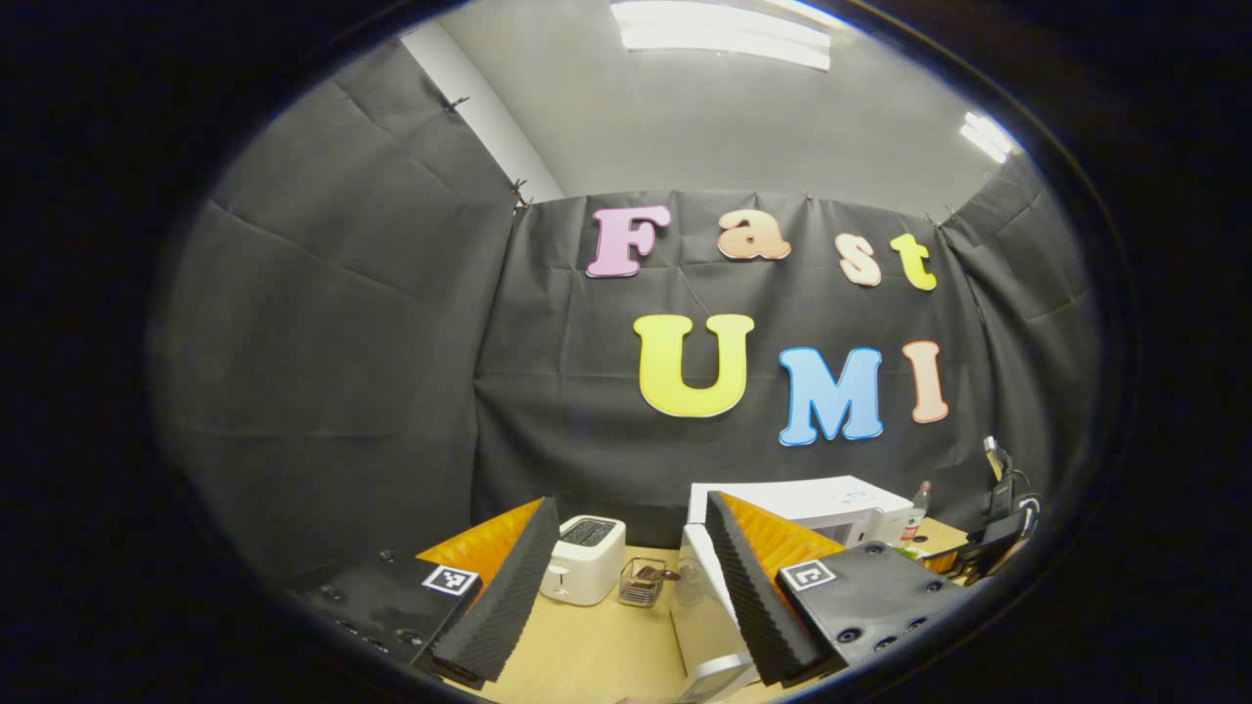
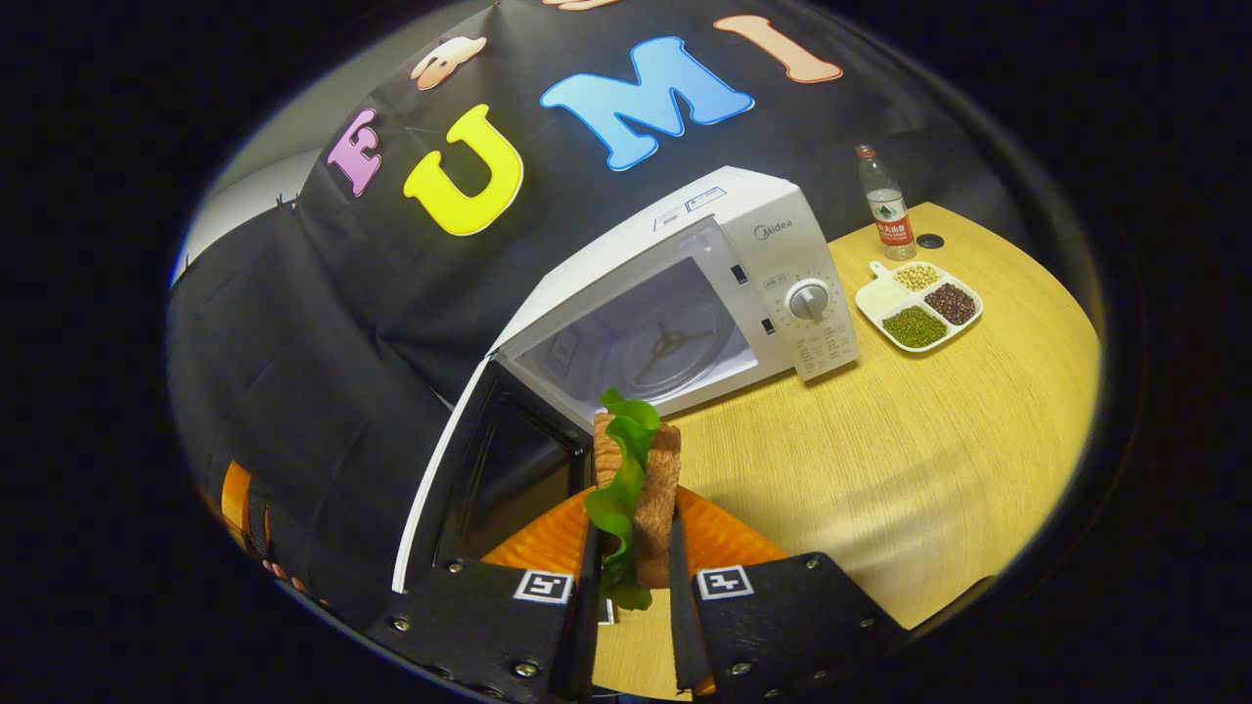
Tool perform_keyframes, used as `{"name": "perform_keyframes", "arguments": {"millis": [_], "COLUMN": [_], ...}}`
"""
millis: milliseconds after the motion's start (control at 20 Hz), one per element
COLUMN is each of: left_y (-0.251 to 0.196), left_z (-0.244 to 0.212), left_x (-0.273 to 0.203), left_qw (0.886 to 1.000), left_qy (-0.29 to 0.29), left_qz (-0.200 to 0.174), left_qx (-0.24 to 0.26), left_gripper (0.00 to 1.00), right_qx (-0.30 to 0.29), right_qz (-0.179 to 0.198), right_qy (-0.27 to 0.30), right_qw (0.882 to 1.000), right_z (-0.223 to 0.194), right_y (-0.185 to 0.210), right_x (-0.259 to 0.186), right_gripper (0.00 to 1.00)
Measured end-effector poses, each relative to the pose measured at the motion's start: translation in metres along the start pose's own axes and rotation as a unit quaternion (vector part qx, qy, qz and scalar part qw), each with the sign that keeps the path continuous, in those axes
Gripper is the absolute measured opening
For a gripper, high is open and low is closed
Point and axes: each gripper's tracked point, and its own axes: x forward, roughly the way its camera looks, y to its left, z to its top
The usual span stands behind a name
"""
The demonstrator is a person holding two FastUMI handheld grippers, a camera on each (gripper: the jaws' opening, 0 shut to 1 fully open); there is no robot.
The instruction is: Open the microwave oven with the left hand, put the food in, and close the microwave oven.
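Right gripper view: right gripper (image 2: 634, 587) pinches the soft, crushable sandwich (image 2: 641, 479) at its flat sides before the open microwave (image 2: 685, 284); left gripper (image 1: 626, 596) spread, empty.

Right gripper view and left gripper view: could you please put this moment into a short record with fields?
microwave: door swung open, cavity bare, turntable visible
sandwich: clamped upright in right gripper, in front of the cavity, not yet inside
left gripper: open, holding nothing
table: bottle and divided dish right of microwave
toaster: on table, left of microwave
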Motion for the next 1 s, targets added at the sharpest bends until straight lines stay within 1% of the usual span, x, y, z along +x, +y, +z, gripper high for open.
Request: {"name": "perform_keyframes", "arguments": {"millis": [150,200,300,350,600,800,1000], "left_y": [0.017,0.022,0.031,0.033,0.047,0.061,0.079], "left_z": [-0.012,-0.013,-0.019,-0.022,-0.034,-0.041,-0.051], "left_x": [0.02,0.026,0.036,0.039,0.056,0.062,0.057], "left_qw": [1.0,1.0,1.0,1.0,0.999,0.999,0.998], "left_qy": [0.011,0.014,0.019,0.023,0.028,0.038,0.052], "left_qz": [-0.002,-0.003,-0.006,-0.009,-0.017,-0.006,0.013], "left_qx": [0.003,0.005,0.001,-0.003,0.01,0.015,0.025], "left_gripper": [0.96,0.98,0.96,0.99,0.98,0.98,0.98], "right_qx": [0.009,0.013,0.021,0.022,0.008,0.01,0.012], "right_qz": [-0.008,-0.011,-0.014,-0.016,-0.027,-0.026,-0.03], "right_qy": [-0.027,-0.036,-0.046,-0.049,-0.085,-0.123,-0.136], "right_qw": [1.0,0.999,0.999,0.998,0.996,0.992,0.99], "right_z": [0.009,0.012,0.018,0.021,0.042,0.058,0.066], "right_y": [0.005,0.007,0.01,0.013,0.02,0.024,0.022], "right_x": [0.028,0.037,0.058,0.067,0.11,0.144,0.176], "right_gripper": [0.32,0.32,0.32,0.32,0.31,0.31,0.31]}}
